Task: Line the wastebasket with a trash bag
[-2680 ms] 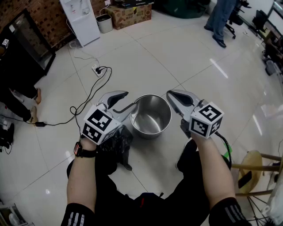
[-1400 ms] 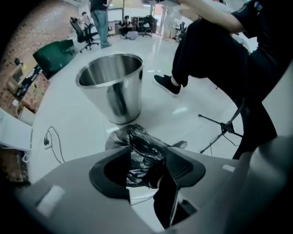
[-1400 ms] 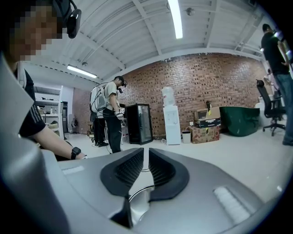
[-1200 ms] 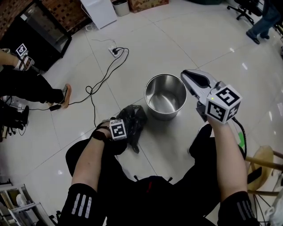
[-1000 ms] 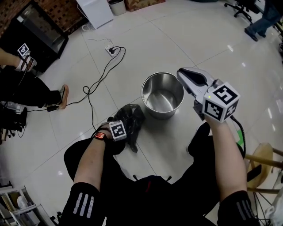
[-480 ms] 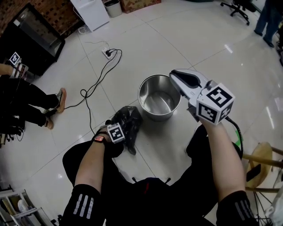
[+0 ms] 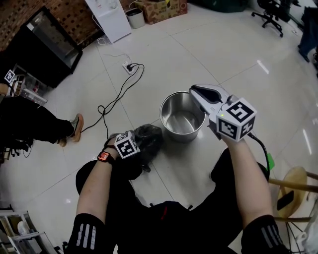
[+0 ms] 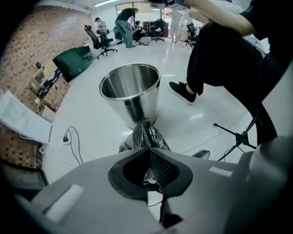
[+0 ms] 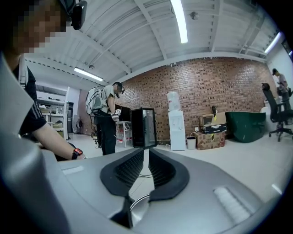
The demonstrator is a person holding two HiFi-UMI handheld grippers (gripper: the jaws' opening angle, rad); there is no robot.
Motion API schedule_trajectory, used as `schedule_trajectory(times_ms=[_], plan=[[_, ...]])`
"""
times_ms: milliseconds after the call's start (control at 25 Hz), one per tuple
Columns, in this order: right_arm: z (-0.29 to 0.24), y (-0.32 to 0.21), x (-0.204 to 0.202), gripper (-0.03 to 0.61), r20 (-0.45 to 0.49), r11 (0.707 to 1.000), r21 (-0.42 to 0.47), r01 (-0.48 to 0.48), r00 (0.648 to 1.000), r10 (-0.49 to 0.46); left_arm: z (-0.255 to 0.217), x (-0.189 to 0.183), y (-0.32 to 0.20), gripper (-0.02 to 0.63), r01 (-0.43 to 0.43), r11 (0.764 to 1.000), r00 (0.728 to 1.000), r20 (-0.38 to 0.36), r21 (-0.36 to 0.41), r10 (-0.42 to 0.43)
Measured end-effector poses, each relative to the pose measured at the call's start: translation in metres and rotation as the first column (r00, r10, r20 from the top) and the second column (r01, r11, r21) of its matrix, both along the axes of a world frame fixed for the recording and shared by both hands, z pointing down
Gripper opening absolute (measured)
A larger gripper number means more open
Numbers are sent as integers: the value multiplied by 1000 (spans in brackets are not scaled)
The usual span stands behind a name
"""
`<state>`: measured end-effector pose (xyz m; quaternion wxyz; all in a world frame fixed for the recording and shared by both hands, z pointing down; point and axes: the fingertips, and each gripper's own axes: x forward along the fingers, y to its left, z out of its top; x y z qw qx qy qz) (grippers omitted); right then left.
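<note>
While the left gripper (image 8: 147,149) points steeply down at the white tiled floor (image 7: 59,178), its jaws are pressed together, pinching a gathered fold of the black trash bag (image 7: 149,138). The rest of the bag hangs crumpled below them, just left of the wastebasket (image 7: 182,135). In the left gripper view the plastic runs from the jaw tips toward the foot of the steel wall. The left marker cube (image 7: 125,145) shows black-and-white square patterns, and a red-banded watch (image 7: 103,156) sits on the wrist behind it.

Left of the wastebasket and beyond it, a black cable (image 7: 112,101) snakes to a white power strip (image 7: 130,66). Well beyond the wastebasket stand a white dispenser (image 7: 110,17), a small bin (image 7: 135,17) and a cardboard box (image 7: 164,9) whose print is too small to read.

The wastebasket is a shiny round steel pail, upright on the floor and not yet lined. Over its right rim the right gripper (image 7: 195,89) is held about level. Its jaws are almost together, with a thin slit between them and nothing pinched. The right marker cube (image 7: 236,119) carries the same kind of square patterns. Well right of the wastebasket stands a wooden stool (image 7: 290,186).
</note>
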<state>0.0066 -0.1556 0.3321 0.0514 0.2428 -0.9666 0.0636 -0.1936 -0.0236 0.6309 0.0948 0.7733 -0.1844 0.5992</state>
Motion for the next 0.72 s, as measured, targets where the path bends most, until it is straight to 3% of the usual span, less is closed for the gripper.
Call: schedule_trajectory(times_ms=[160,360,560,720], plan=[[-3,2,-1,40,-2,1000,5,9,1000,-9,-64,3,-20,0,5,989,1000,-23,146,-2],[3,8,-7,49,-11,999,2,44,999,-44,-137,20,-35,0,-19,947,999,-35,321,32],[13,18,-23,96,-36,994,-29,106,994,-107,-205,47,-49,0,-84,884,994,-17,460,103],[14,23,-31,112,-50,990,-31,139,989,-140,-261,77,-63,0,-162,807,984,28,568,178]])
